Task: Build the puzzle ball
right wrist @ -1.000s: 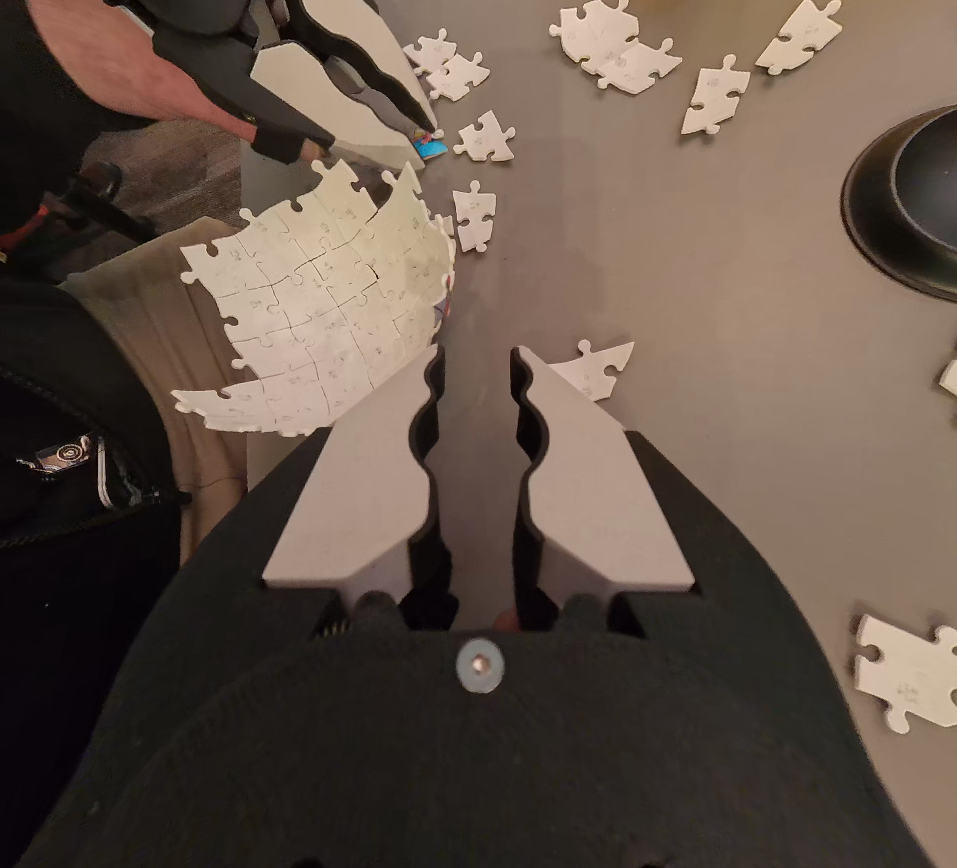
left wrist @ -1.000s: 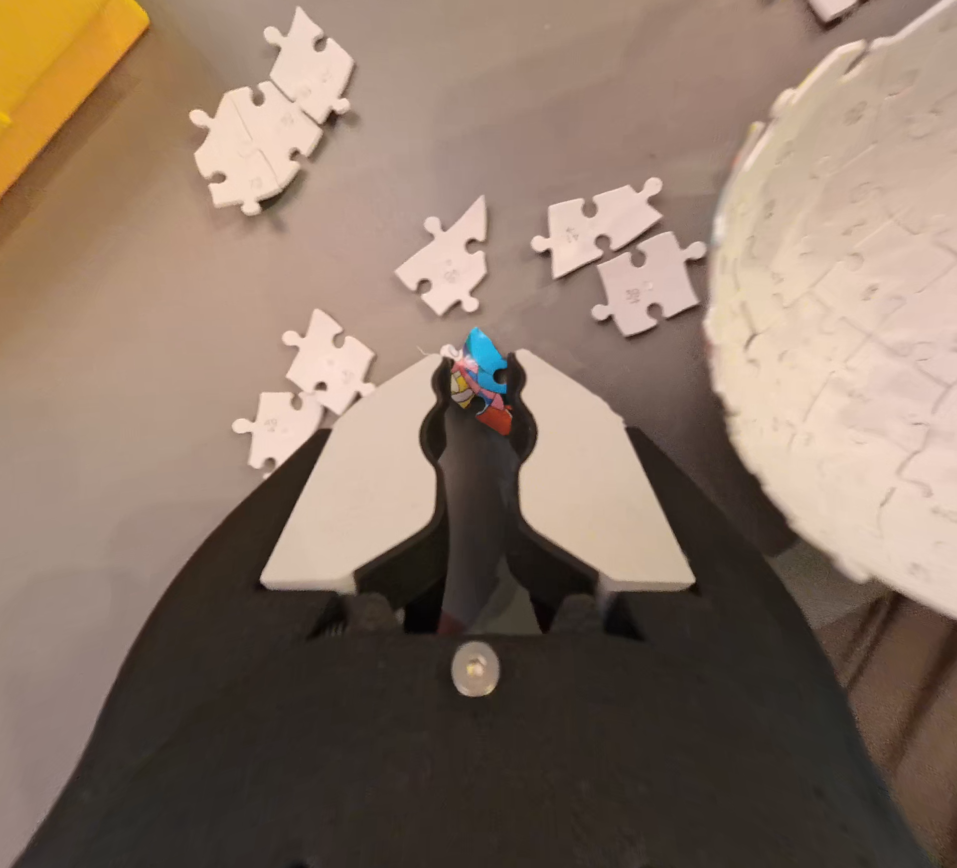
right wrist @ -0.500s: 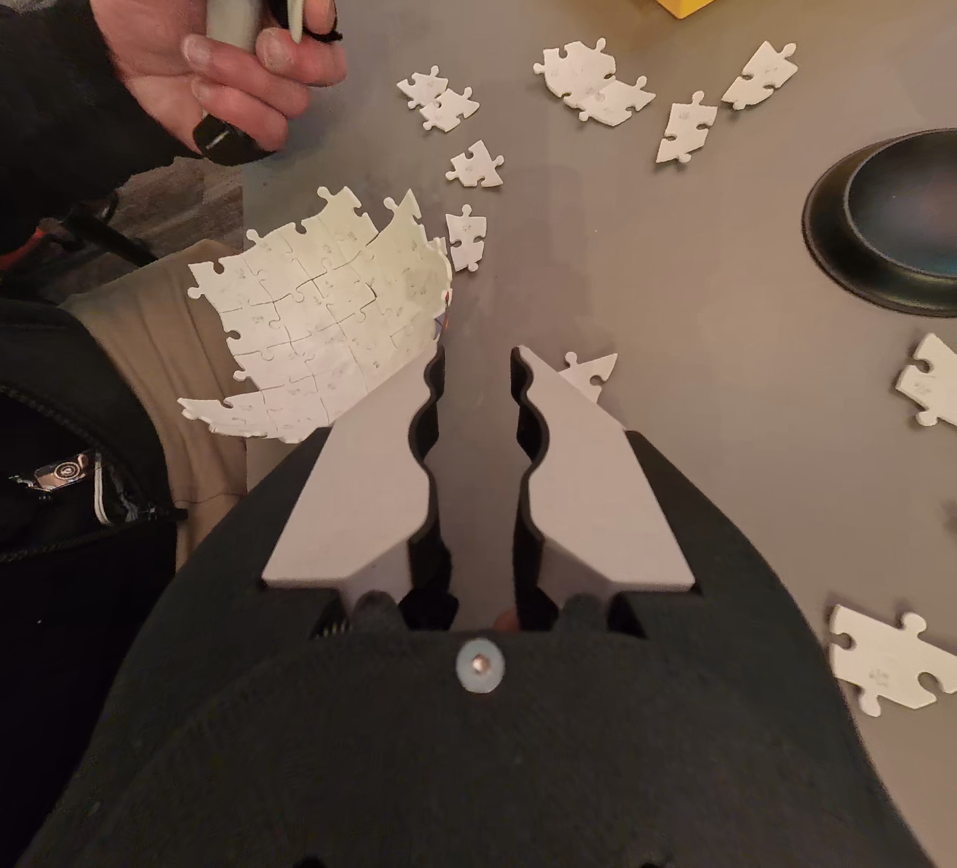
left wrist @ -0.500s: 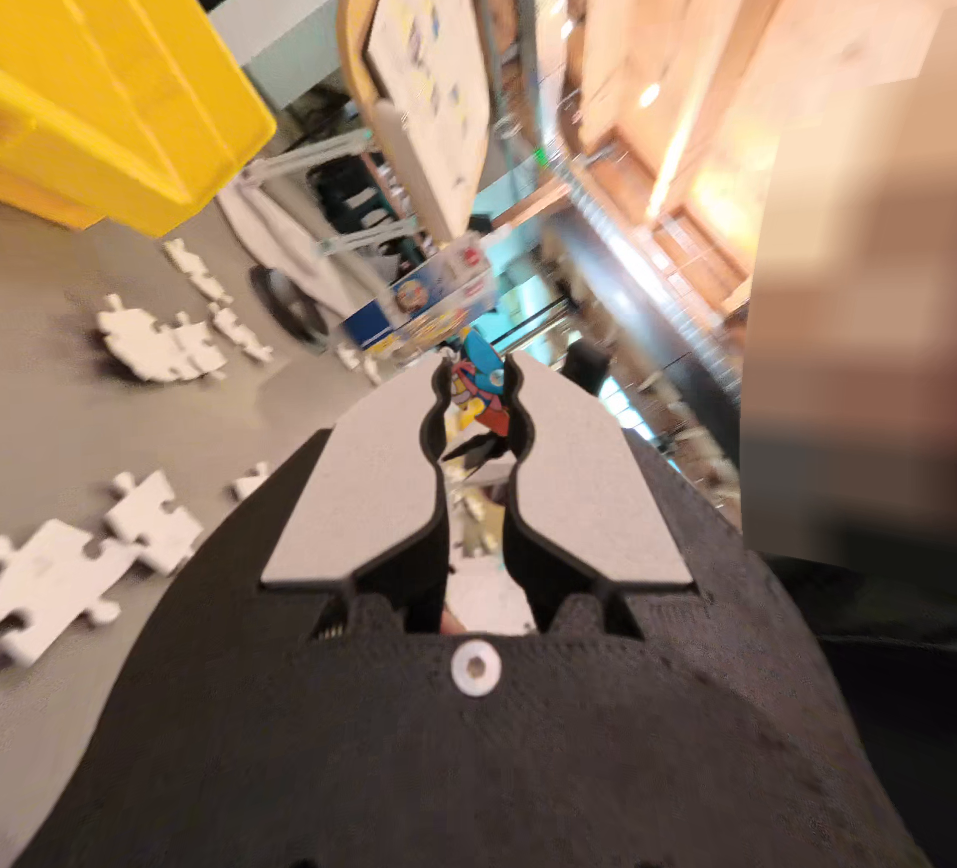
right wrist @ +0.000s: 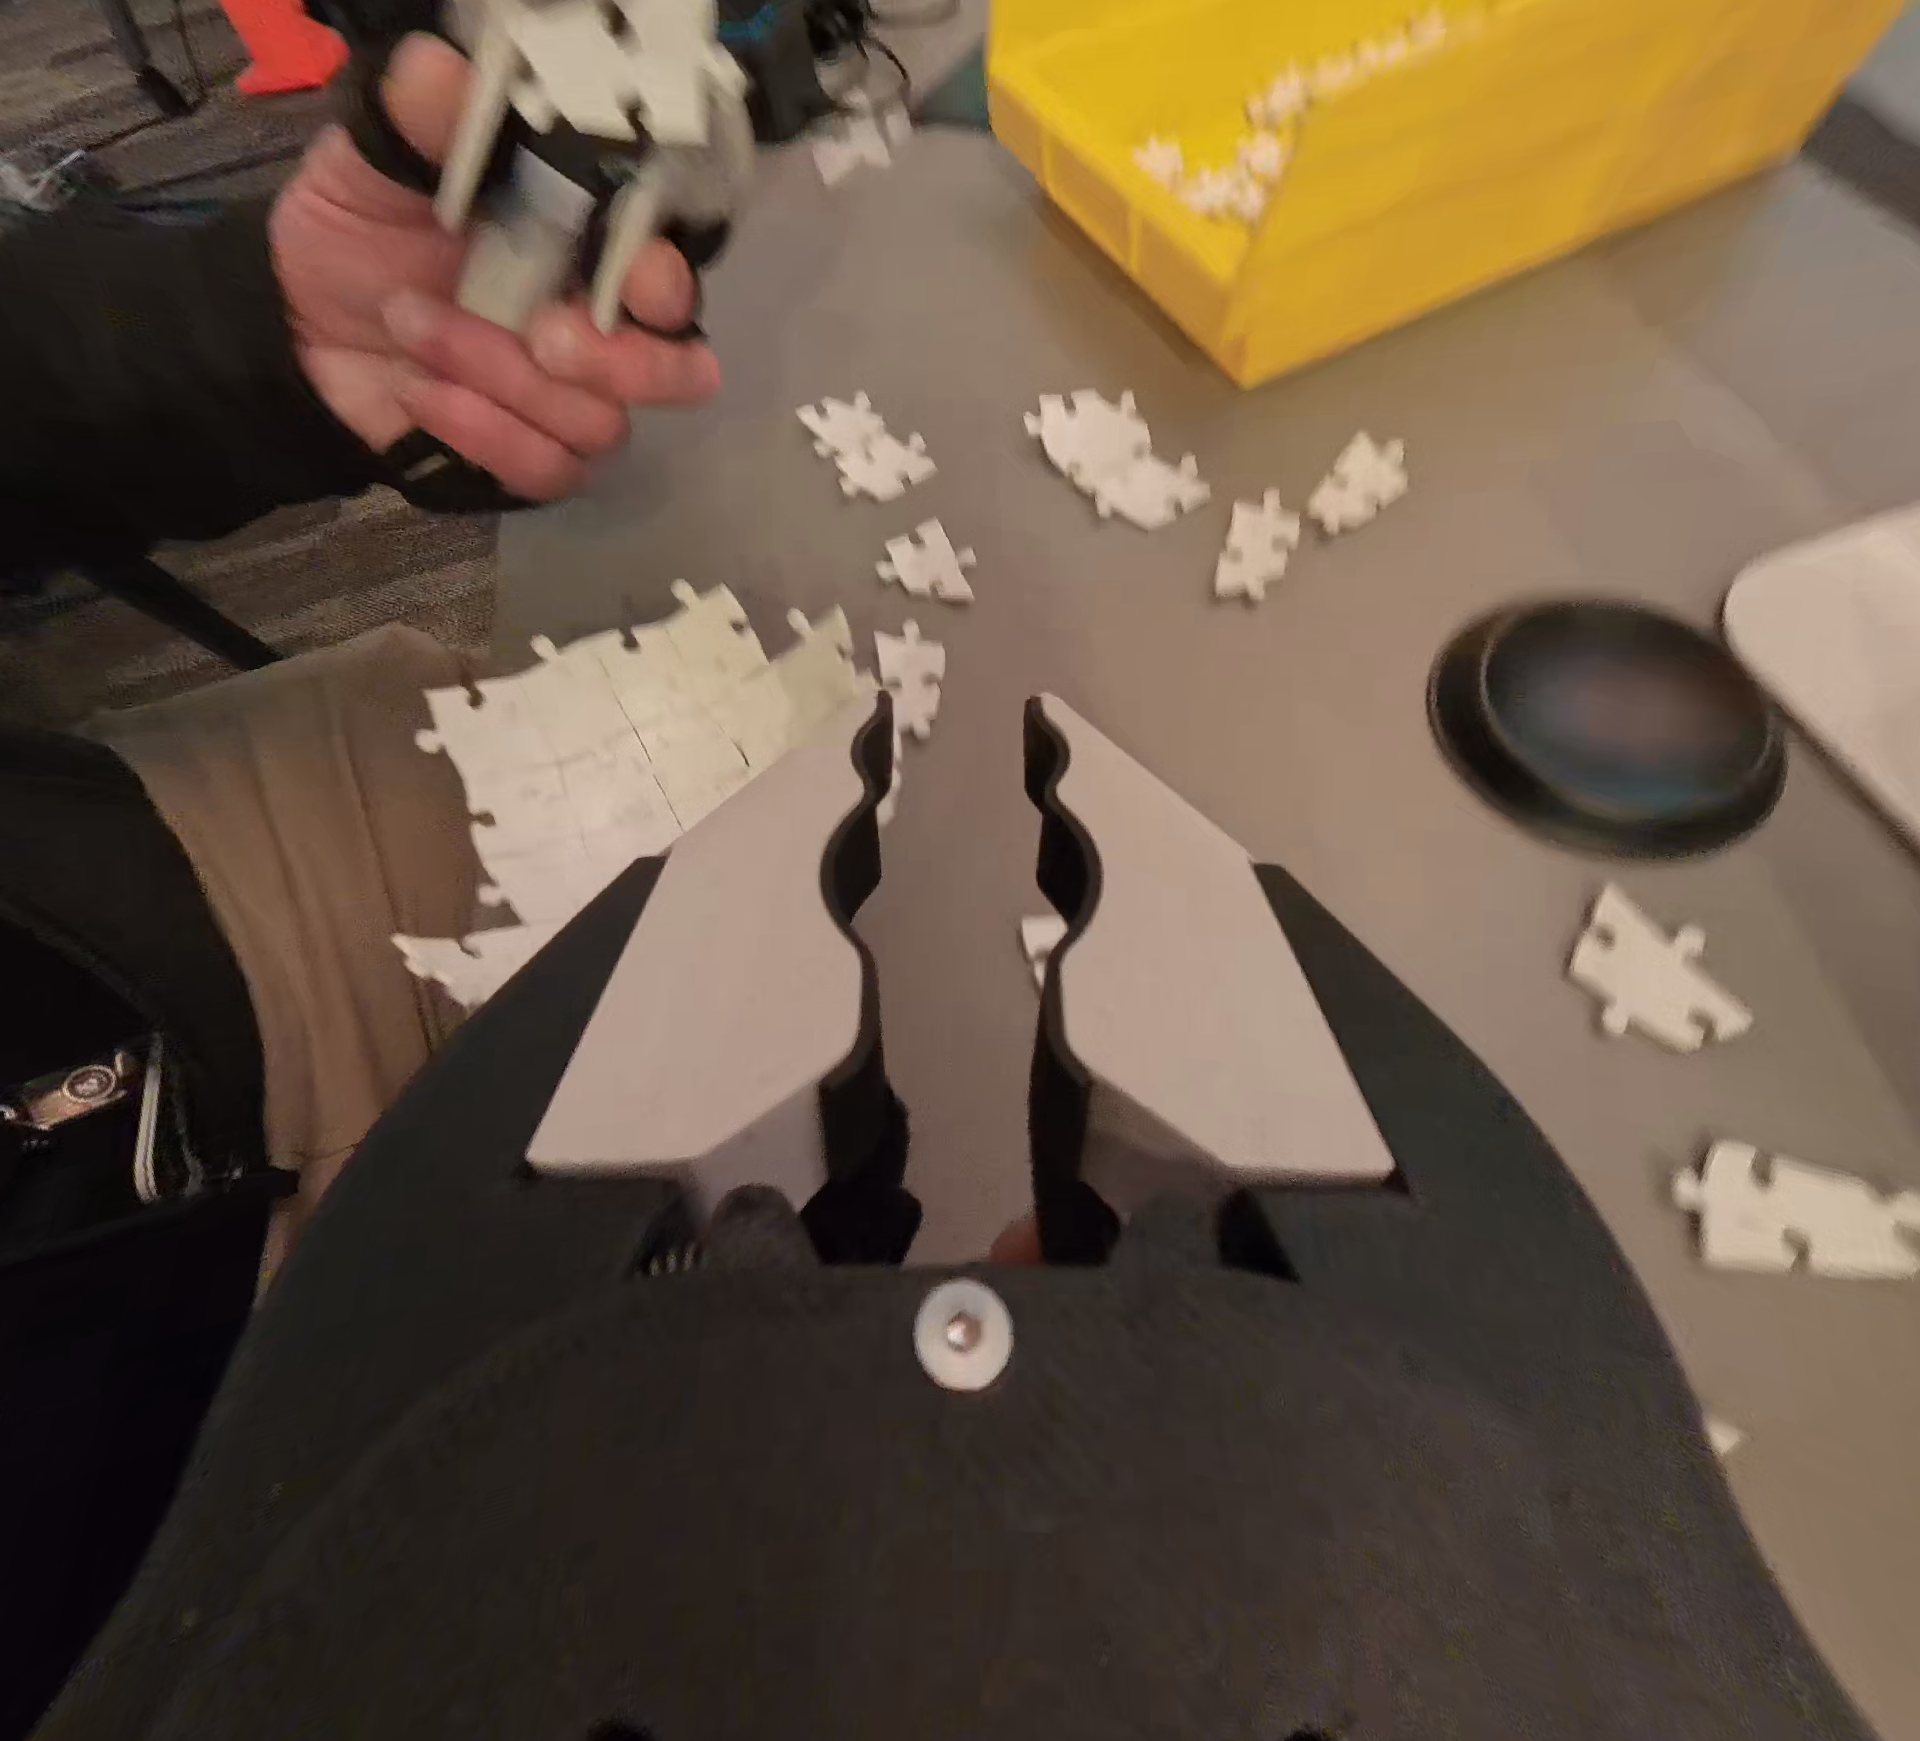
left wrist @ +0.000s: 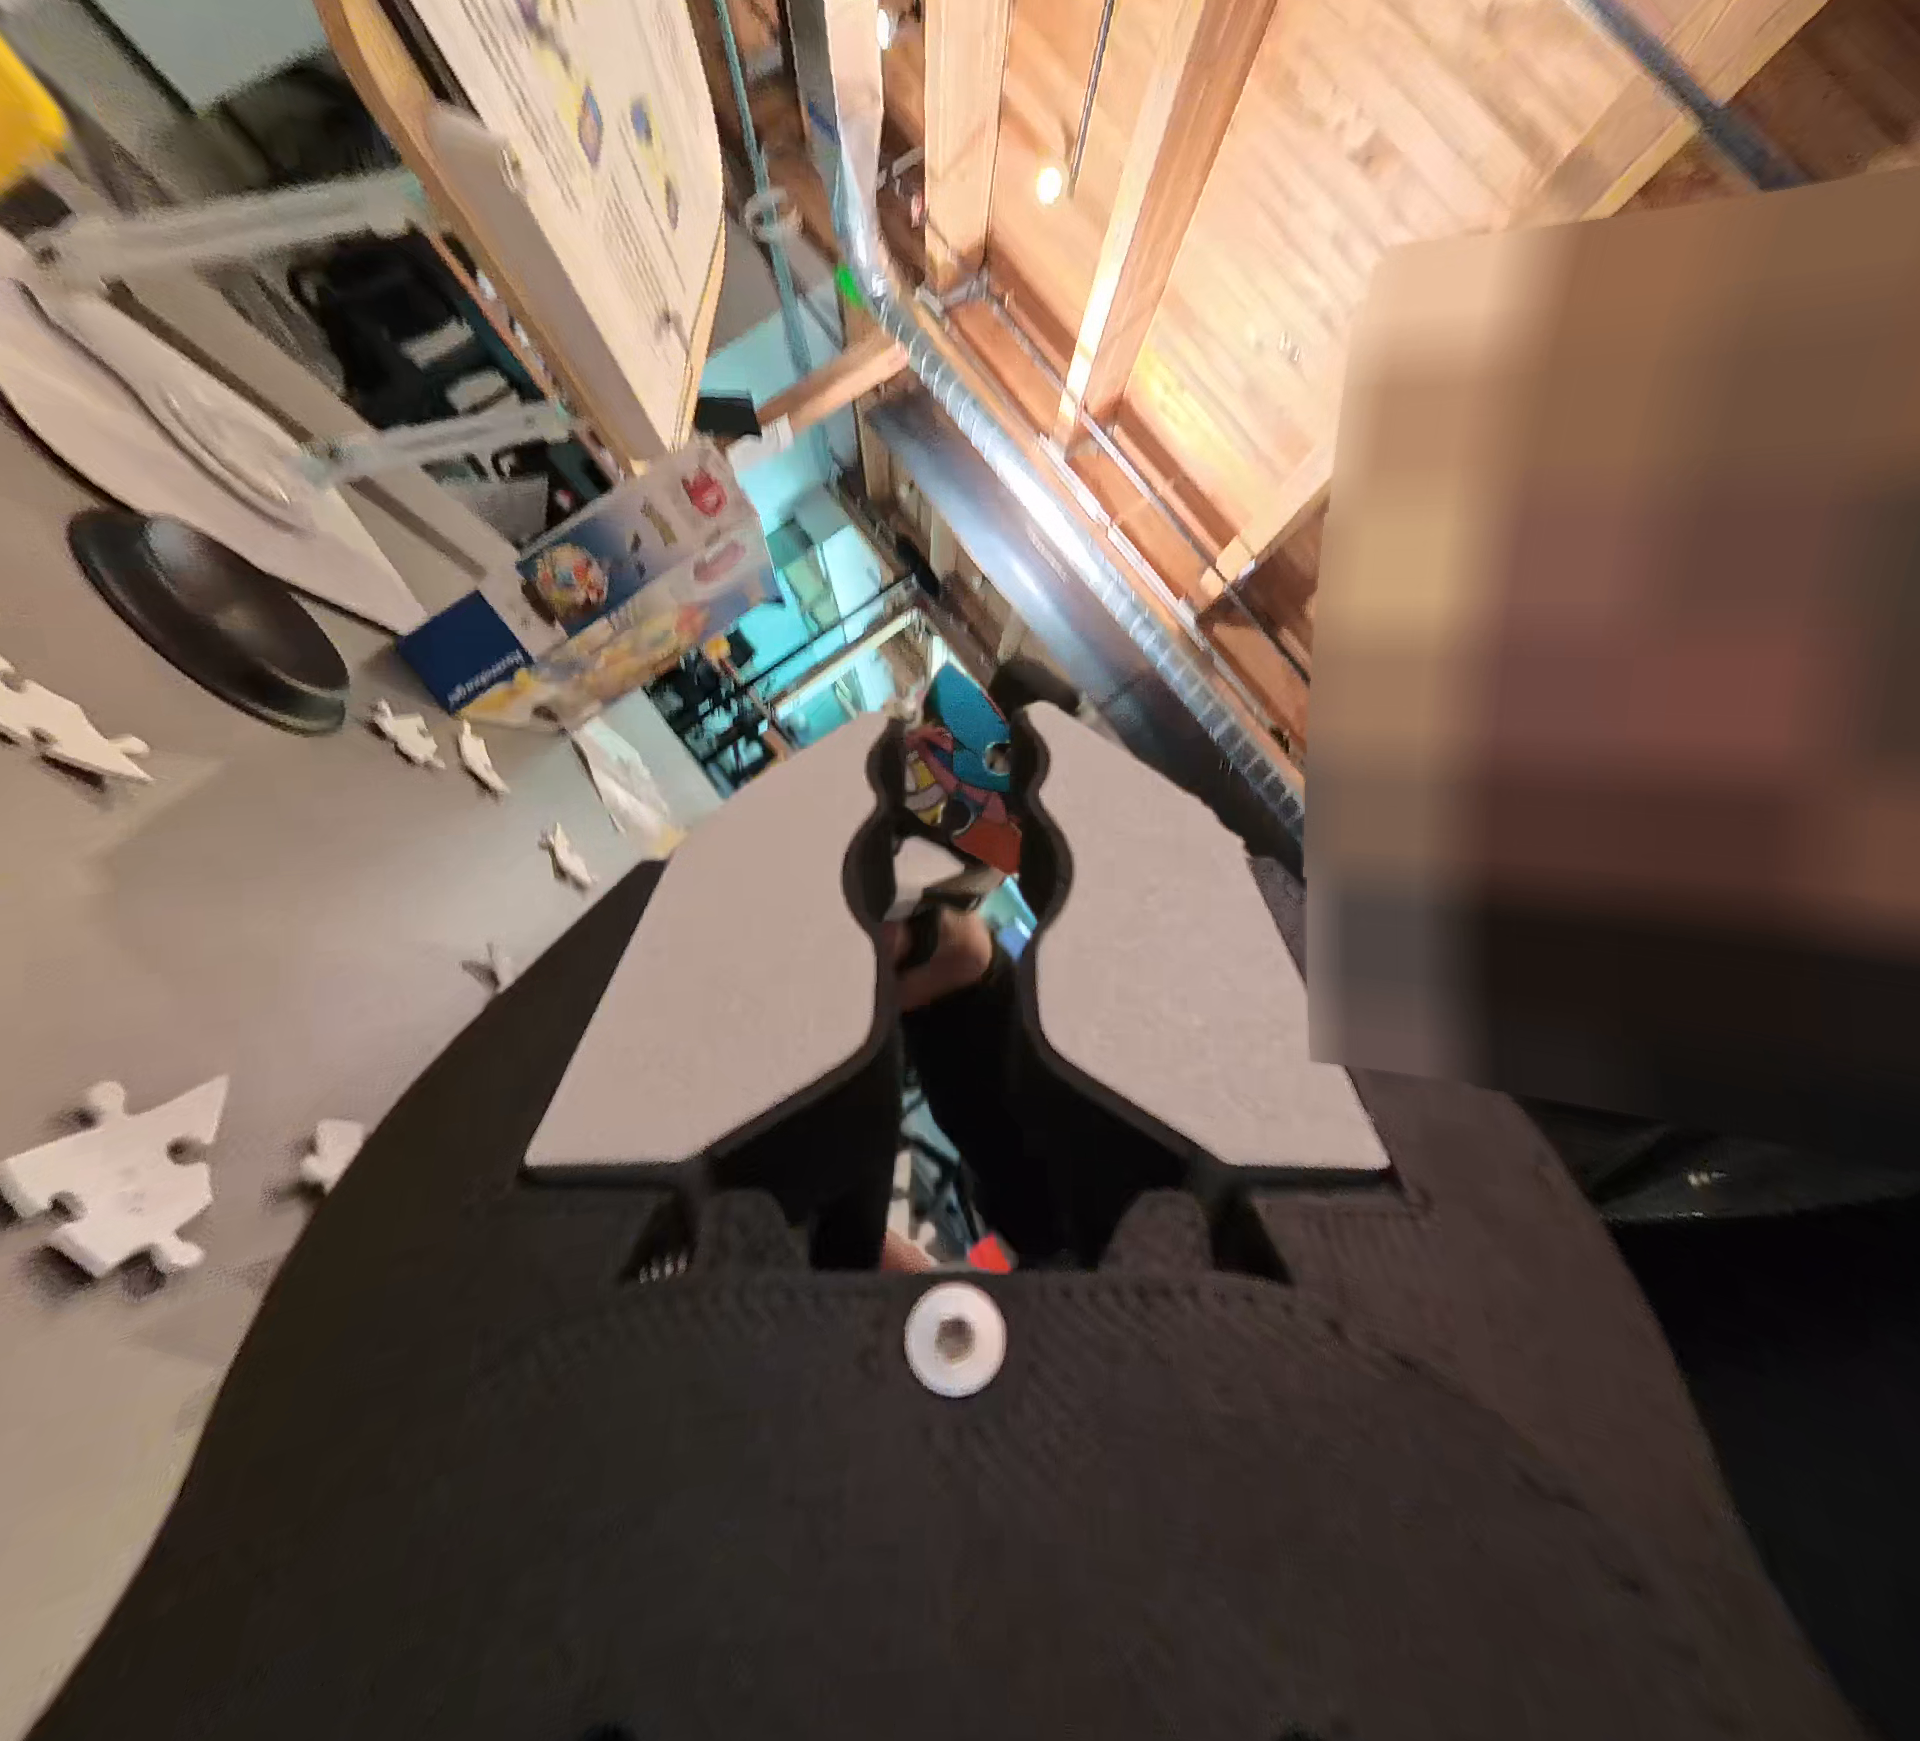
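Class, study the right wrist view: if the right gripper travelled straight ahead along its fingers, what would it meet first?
Probably the bare grey table: the right gripper, open and empty, points down at a clear strip. The nearest loose puzzle piece lies just left of that line, though depth is hard to judge.

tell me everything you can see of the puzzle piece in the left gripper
The puzzle piece is small and thin, with a glossy printed face in blue, red, yellow and pink and a small round notch on one edge. It stands edge-on, pinched between the grey fingers at the tip of the left gripper, lifted off the table and touching nothing else.
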